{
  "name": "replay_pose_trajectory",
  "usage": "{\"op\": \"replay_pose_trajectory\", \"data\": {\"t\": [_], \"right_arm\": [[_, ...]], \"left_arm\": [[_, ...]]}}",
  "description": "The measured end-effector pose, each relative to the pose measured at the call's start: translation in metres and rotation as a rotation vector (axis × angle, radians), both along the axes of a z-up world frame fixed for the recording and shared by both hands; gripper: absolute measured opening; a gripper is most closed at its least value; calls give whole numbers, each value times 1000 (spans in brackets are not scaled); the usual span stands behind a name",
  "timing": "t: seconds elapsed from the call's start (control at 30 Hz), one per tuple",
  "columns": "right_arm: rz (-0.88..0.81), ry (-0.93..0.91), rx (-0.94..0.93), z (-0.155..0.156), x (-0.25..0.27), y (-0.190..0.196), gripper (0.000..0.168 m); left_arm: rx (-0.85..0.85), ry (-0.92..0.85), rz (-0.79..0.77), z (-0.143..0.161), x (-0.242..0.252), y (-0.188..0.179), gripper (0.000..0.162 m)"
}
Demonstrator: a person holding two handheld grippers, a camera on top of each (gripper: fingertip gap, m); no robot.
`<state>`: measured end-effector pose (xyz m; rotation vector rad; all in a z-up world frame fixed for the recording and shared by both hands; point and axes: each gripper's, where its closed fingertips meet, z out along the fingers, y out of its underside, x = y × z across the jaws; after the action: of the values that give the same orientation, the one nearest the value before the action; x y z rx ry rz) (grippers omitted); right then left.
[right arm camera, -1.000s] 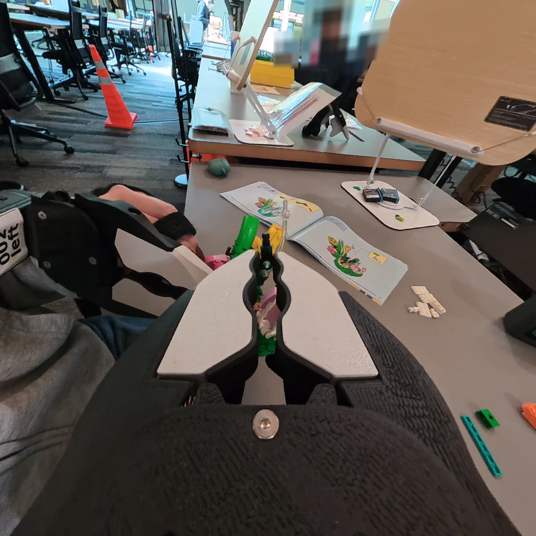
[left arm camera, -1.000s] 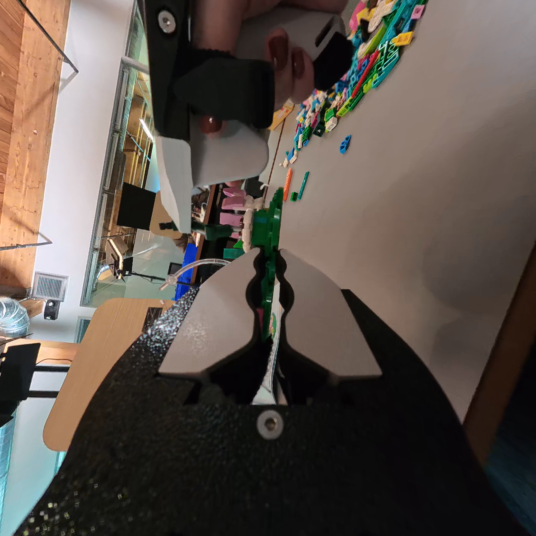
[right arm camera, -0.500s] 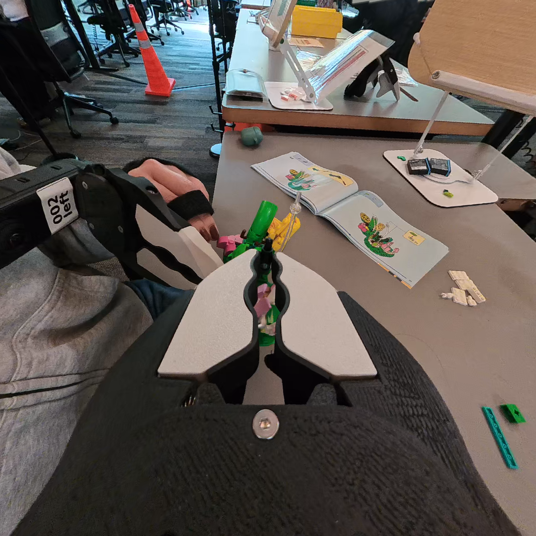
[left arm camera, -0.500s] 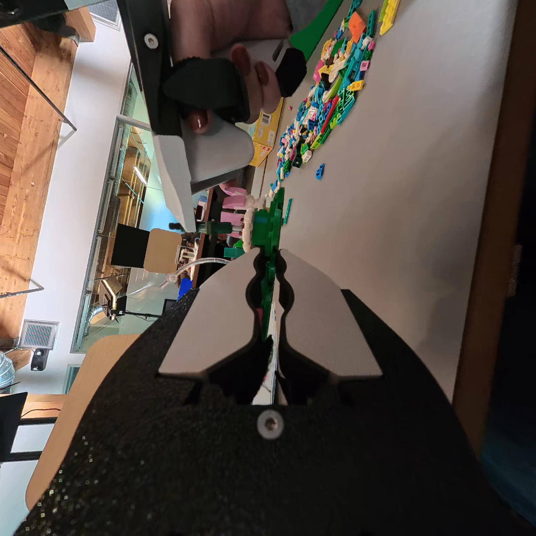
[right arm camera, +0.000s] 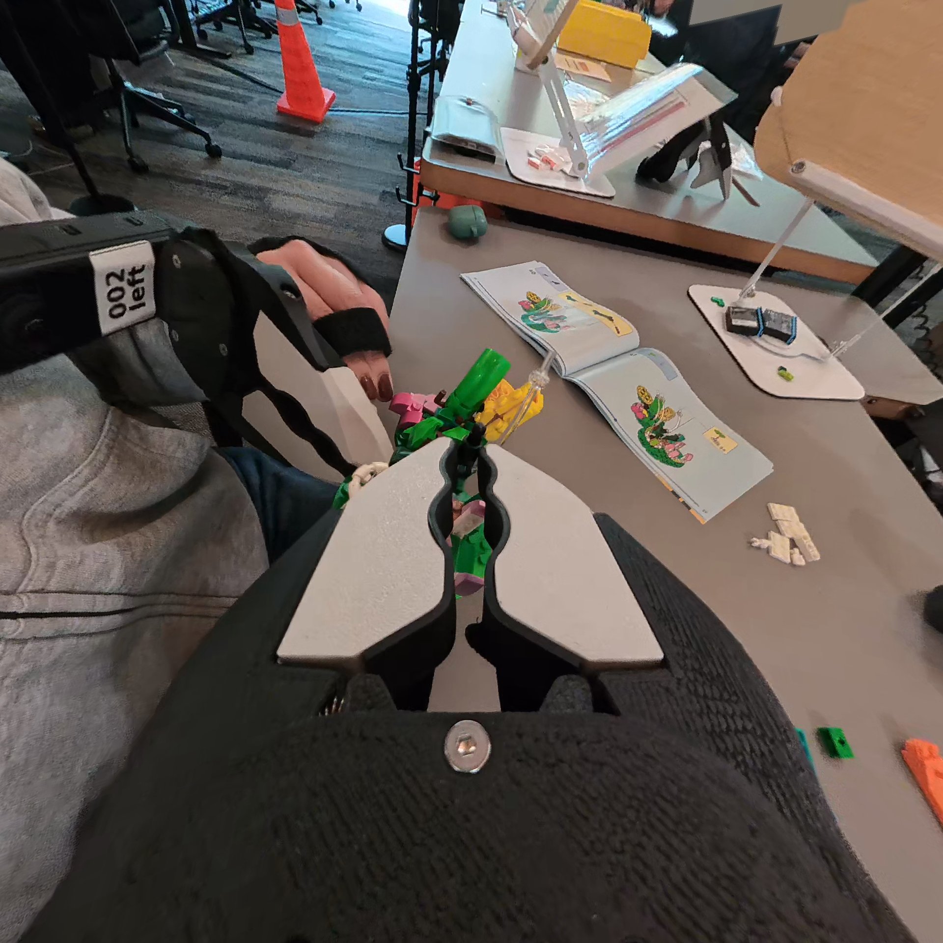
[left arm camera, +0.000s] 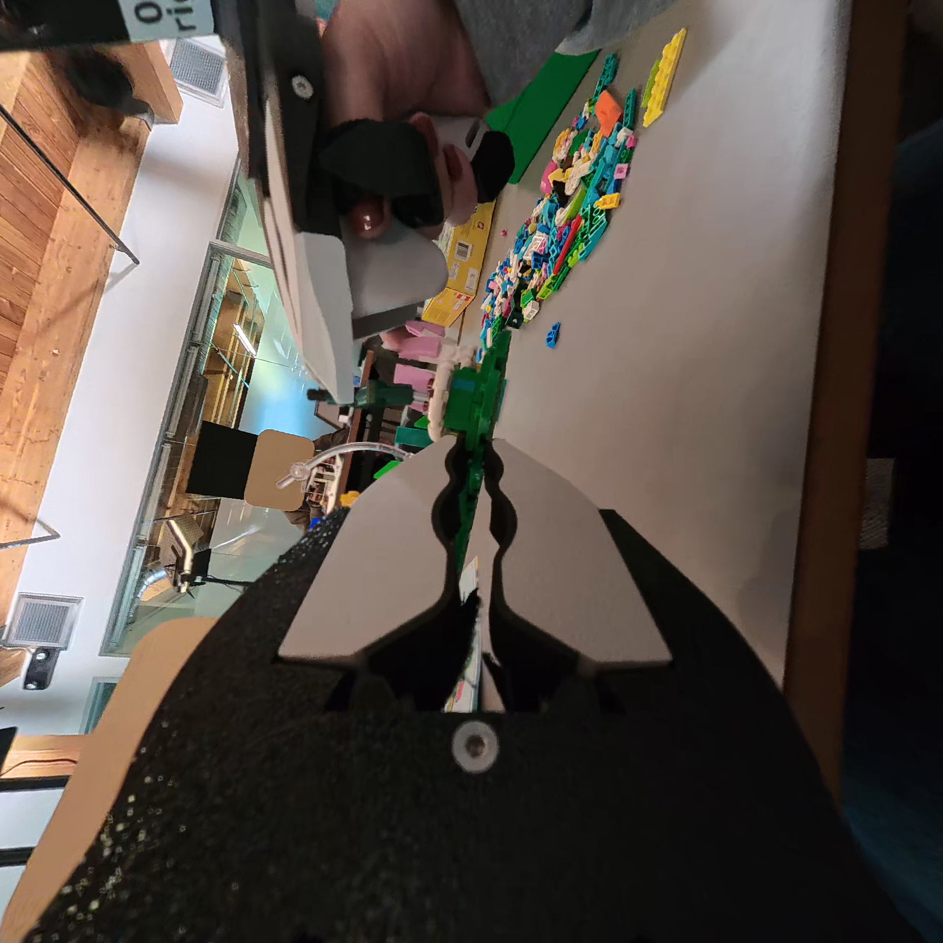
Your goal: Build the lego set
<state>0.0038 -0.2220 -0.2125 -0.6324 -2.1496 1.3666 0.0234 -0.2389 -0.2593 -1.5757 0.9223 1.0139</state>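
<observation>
The lego model is a green plate carrying pink, white and yellow flower parts, a bright green tube and a clear rod. It is held above the grey table near its left edge. My left gripper is shut on the edge of the model's green plate. It also shows in the right wrist view. My right gripper is shut on a dark green stem that sticks out of the model. Its fingers show in the left wrist view.
An open instruction booklet lies beyond the model, with white pieces to its right. A small green piece and an orange piece lie at the right. A pile of loose bricks, a yellow box and a green baseplate lie farther along the table. The tips of one gripper are about 6 cm away from the tips of the other.
Both grippers stay shut on the model and have moved together with it towards the table's near edge. The right wrist view now looks down more steeply.
</observation>
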Motion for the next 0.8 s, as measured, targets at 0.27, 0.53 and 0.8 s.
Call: {"op": "replay_pose_trajectory", "data": {"t": [0.27,0.53,0.8], "right_arm": [[26,78,30,6,4,-1,6],[-32,60,-5,11,1,0,6],[-53,116,9,19,2,-2,5]], "left_arm": [[14,-68,-25,3,3,0,6],[53,-87,-15,10,0,-1,7],[74,-142,-16,17,3,-1,6]]}}
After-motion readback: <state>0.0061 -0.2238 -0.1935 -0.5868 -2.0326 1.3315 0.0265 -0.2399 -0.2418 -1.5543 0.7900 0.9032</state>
